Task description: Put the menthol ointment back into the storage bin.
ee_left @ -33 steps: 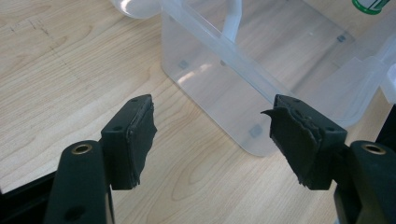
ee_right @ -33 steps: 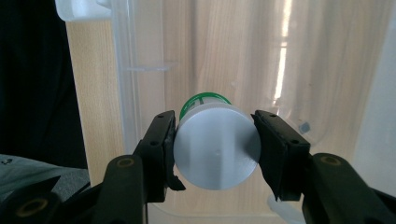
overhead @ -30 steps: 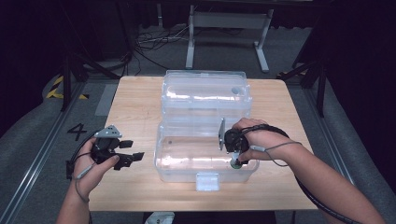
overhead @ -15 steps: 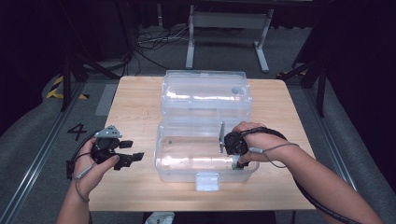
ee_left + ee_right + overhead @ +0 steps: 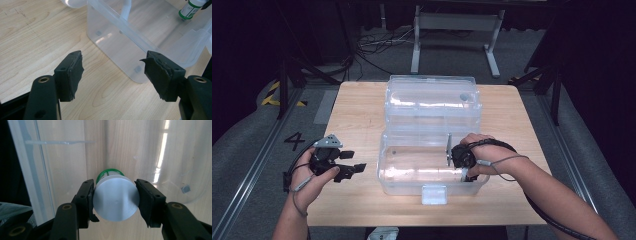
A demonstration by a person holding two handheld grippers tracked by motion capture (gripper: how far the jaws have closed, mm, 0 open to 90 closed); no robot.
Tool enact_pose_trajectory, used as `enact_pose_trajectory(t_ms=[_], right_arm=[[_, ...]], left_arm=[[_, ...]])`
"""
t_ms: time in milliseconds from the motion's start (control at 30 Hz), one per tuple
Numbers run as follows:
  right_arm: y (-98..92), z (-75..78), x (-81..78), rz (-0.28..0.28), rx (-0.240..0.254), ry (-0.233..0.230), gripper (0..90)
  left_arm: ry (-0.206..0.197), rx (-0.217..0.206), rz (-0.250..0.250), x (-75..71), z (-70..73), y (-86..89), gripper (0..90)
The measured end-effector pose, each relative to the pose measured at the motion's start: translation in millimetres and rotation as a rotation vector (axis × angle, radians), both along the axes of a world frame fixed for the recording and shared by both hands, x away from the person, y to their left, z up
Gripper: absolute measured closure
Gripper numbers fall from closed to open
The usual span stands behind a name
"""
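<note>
A clear plastic storage box [image 5: 412, 172] stands mid-table, its lid [image 5: 432, 100] swung open behind it. My right gripper [image 5: 115, 195] points down into the box and is shut on a small bottle [image 5: 115, 201] with a silver cap and a green band at its foot; the pads press on both sides of the cap. From above, the right gripper [image 5: 463, 167] sits at the box's right end. The bottle [image 5: 190, 10] appears low inside the box in the left gripper view. My left gripper [image 5: 354, 161] lies left of the box, open with nothing between its pads [image 5: 75, 72].
The box has a white latch tab [image 5: 434, 194] on its front. The wooden table [image 5: 357, 110] ends close behind the lid. Metal stands and cables [image 5: 377, 45] are on the dark floor beyond. A grey floor strip bears the mark 4 [image 5: 295, 140].
My right hand has sunk a little lower into the box with the bottle still gripped. The left hand has stayed where it was.
</note>
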State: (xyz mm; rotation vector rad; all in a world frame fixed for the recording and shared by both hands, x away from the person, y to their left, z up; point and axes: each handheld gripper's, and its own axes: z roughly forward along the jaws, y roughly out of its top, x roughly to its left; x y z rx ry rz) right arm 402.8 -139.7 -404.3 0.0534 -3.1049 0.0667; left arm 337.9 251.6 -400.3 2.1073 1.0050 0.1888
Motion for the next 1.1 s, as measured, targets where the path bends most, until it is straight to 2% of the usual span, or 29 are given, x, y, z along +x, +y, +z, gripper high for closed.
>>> enact_pose_trajectory(t_ms=[767, 867, 1100], right_arm=[[-2.1, -11.4, 0.4, -0.006, -0.007, 0.01, 50.6], [-2.0, -12.0, 0.9, 0.003, -0.017, -0.001, 50.6], [-1.8, -13.5, 0.5, -0.018, -0.031, -0.016, 50.6]], left_arm=[[0.0, -0.002, -0.001, 0.0, 0.0, 0.3, 31.5], [0.002, -0.002, -0.001, 0.0, -0.2, 0.4, 31.5], [0.007, -0.002, 0.0, -0.2, -0.4, 0.6, 31.6]])
